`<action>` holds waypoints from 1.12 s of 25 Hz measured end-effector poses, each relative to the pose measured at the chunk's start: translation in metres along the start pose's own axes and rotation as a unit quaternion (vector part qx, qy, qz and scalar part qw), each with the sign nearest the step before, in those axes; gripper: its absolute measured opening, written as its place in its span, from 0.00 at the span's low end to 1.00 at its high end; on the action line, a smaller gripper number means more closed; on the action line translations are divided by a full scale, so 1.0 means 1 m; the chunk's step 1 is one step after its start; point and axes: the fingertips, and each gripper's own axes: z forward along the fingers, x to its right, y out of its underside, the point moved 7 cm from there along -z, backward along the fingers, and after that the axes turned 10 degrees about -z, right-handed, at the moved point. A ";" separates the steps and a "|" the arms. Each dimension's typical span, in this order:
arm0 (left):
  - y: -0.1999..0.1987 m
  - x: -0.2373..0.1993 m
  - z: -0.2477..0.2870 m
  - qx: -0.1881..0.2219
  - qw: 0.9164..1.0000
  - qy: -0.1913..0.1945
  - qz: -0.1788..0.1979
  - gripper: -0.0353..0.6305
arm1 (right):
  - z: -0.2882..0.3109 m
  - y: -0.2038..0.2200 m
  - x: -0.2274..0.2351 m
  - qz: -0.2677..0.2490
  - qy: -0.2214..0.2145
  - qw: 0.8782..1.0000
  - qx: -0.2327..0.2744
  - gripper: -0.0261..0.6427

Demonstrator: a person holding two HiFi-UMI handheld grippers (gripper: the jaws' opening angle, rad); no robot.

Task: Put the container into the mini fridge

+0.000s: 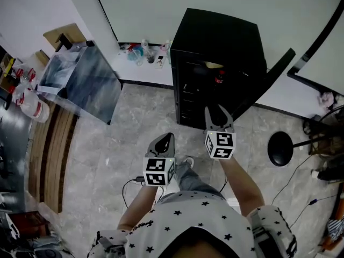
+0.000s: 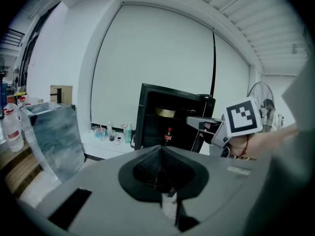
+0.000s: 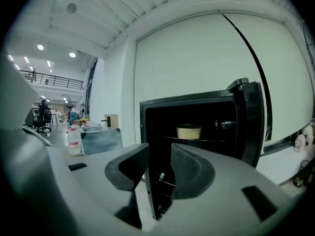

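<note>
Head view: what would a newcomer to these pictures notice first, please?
The black mini fridge stands open at the top centre of the head view, with a pale container high inside it. Just in front of it are the two grippers: the left gripper is shut, and the right gripper has its jaws apart and empty.

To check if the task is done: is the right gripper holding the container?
No, the jaws of the right gripper stand apart and empty, while the container sits inside the mini fridge.

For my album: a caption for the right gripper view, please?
Empty right gripper, jaws apart, faces the open mini fridge, container on its shelf.
</note>
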 end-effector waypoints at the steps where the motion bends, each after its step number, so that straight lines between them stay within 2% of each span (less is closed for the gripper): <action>1: 0.003 0.002 -0.005 0.002 1.000 0.001 0.000 0.07 | -0.010 0.001 -0.004 0.002 -0.002 1.000 0.000 0.22; 5: 0.018 0.014 -0.025 0.007 1.000 0.004 -0.002 0.07 | -0.049 0.003 -0.015 -0.004 -0.006 1.000 0.000 0.09; 8: 0.031 0.025 -0.038 0.007 1.000 0.008 -0.002 0.07 | -0.078 0.007 -0.022 -0.002 -0.006 1.000 -0.002 0.04; 17: 0.070 0.048 -0.083 0.010 1.000 0.015 0.001 0.07 | -0.159 0.020 -0.036 0.027 -0.017 0.999 -0.010 0.03; 28: 0.088 0.056 -0.111 0.020 1.000 0.014 0.003 0.07 | -0.209 0.028 -0.049 0.040 -0.017 0.999 -0.006 0.03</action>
